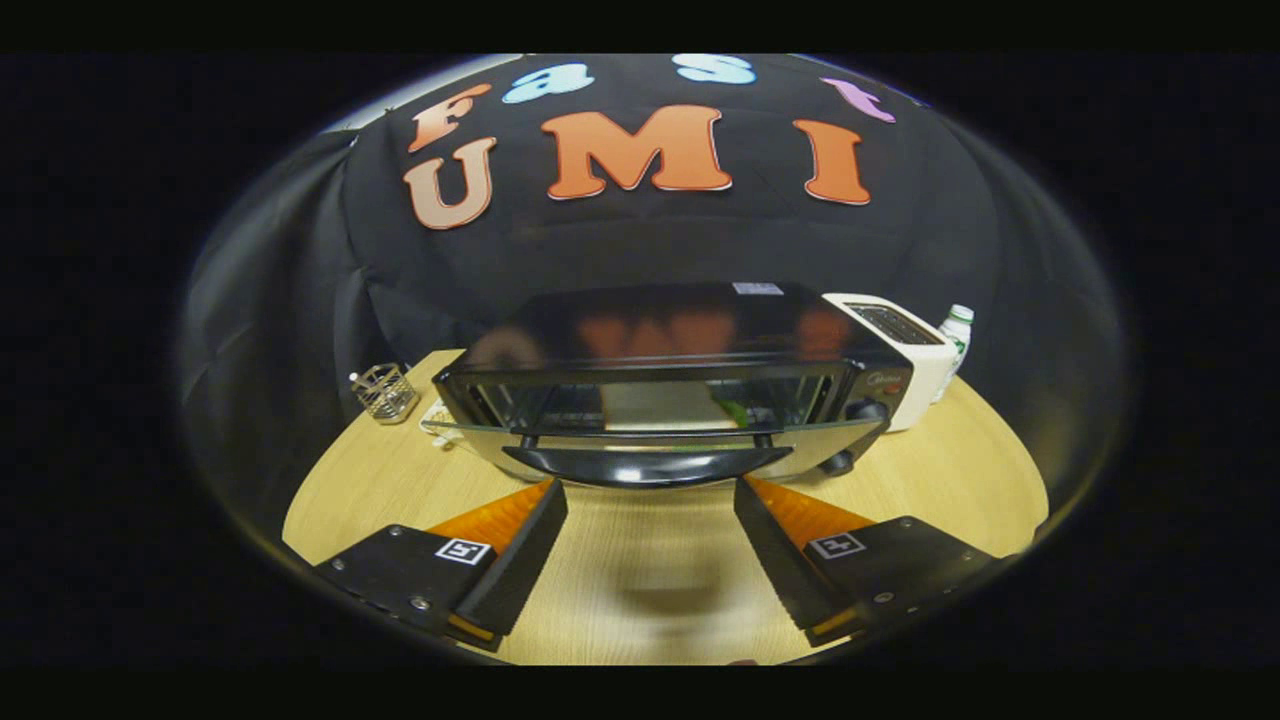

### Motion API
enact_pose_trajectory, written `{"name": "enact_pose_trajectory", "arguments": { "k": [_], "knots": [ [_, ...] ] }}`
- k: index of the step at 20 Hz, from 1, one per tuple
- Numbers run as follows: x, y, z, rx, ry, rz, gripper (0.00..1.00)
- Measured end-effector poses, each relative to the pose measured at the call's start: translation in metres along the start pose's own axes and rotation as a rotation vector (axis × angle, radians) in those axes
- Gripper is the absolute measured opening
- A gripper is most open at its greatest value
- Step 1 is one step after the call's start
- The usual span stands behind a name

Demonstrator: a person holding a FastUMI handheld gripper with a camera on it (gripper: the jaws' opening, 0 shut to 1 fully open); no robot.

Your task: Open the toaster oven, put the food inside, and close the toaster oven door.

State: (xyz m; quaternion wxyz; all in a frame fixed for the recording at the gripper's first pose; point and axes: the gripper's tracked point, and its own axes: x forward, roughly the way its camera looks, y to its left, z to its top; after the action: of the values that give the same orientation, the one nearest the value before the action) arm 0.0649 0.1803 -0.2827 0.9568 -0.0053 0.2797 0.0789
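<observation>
Two fingers of the gripper (650,490) stand wide apart, holding nothing, just before the handle (648,464) of the open toaster oven (670,340) door.

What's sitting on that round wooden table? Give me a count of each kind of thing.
Toaster oven, door open: 1
White pop-up toaster: 1
Plastic bottle: 1
Wire basket: 1
Total: 4

The gripper hovers just before the oven door's handle, jaws open, holding nothing. Something sits inside the oven, too blurred to count.
</observation>
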Motion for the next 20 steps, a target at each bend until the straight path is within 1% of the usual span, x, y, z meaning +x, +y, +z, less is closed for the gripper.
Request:
{"name": "enact_pose_trajectory", "arguments": {
  "k": [4, 8, 10, 14, 20],
  "knots": [
    [0.006, -0.006, 0.025, 0.005, -0.031, -0.013, 1.00],
    [-0.014, -0.011, 0.031, 0.018, -0.043, -0.002, 1.00],
    [-0.027, -0.021, 0.045, 0.031, -0.067, 0.000, 0.99],
    [-0.056, -0.056, 0.094, 0.047, -0.152, -0.033, 0.99],
    [-0.126, -0.110, 0.193, 0.027, -0.359, -0.098, 0.99]
  ]
}}
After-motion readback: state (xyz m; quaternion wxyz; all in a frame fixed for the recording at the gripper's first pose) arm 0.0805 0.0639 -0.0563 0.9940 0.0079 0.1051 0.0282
